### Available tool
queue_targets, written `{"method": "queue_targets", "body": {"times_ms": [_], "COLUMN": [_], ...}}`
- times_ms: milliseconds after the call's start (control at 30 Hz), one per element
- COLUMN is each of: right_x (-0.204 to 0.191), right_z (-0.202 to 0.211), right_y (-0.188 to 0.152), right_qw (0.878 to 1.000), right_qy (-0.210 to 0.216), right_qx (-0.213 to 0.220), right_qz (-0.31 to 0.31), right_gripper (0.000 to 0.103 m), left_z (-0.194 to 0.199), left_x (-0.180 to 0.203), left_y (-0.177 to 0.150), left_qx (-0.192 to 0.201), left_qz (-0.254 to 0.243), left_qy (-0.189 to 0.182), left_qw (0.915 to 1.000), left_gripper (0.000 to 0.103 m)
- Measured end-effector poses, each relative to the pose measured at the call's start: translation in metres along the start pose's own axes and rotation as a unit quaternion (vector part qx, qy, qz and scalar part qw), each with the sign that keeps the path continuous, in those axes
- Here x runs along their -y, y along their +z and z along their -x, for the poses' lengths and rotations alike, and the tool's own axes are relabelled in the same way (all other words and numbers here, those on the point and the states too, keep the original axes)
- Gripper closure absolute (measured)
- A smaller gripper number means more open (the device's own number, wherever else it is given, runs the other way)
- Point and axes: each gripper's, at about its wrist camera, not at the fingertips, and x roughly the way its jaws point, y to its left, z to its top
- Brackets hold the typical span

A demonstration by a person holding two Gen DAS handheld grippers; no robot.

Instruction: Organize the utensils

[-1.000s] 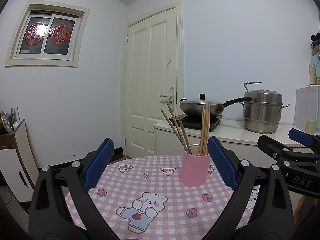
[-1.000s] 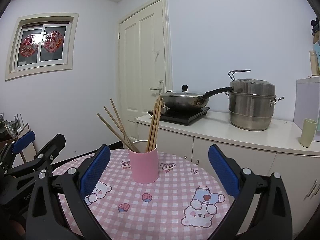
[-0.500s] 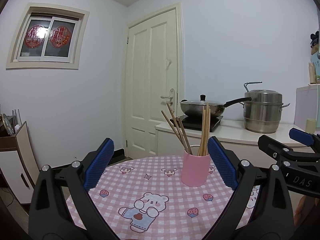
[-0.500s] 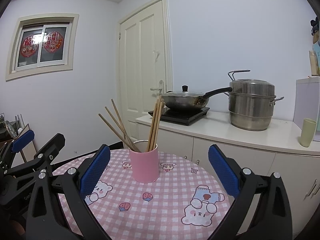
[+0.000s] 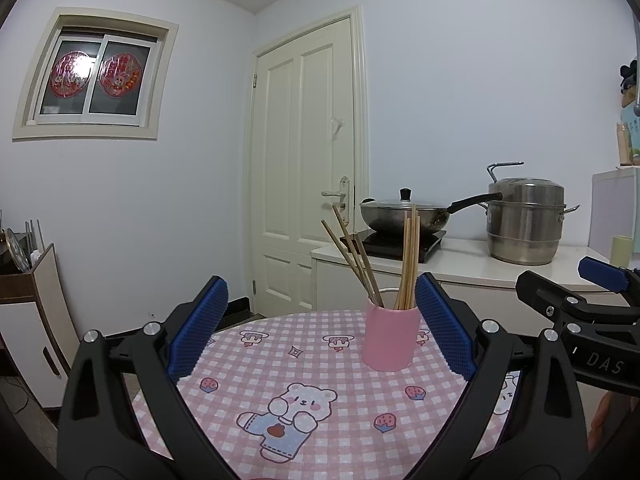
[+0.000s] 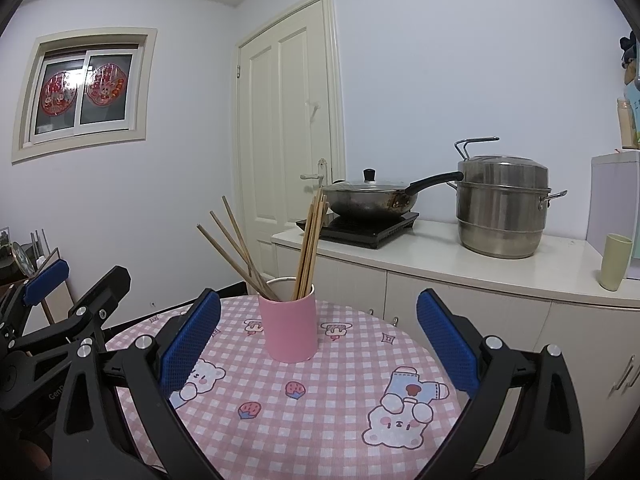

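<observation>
Almost nothing has been changed: both tongs, left gripper (image 5: 320, 330) and right gripper (image 6: 318, 338), are kept spread and empty, short of the pink cup (image 6: 289, 328) on the table (image 6: 340, 412). Chopsticks (image 6: 308, 248) already stand inside, so sorting looks finished.

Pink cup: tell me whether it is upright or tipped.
Upright. The pink cup stands on its base on the checked tablecloth, rim up, with the chopsticks leaning inside it.
</observation>
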Motion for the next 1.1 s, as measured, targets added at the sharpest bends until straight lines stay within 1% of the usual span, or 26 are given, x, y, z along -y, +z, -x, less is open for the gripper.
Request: {"method": "queue_targets", "body": {"times_ms": [1100], "right_x": [0.0047], "right_z": [-0.0048], "right_y": [-0.0045], "right_qw": [1.0], "right_qy": [0.007], "right_qx": [-0.011], "right_qz": [-0.006], "right_gripper": [0.008], "left_z": [0.0007], "left_x": [-0.0023], "left_y": [-0.003], "left_qx": [-0.003], "left_qz": [-0.008], "left_qy": [0.007], "left_qw": [0.9999], "left_gripper": [0.01]}}
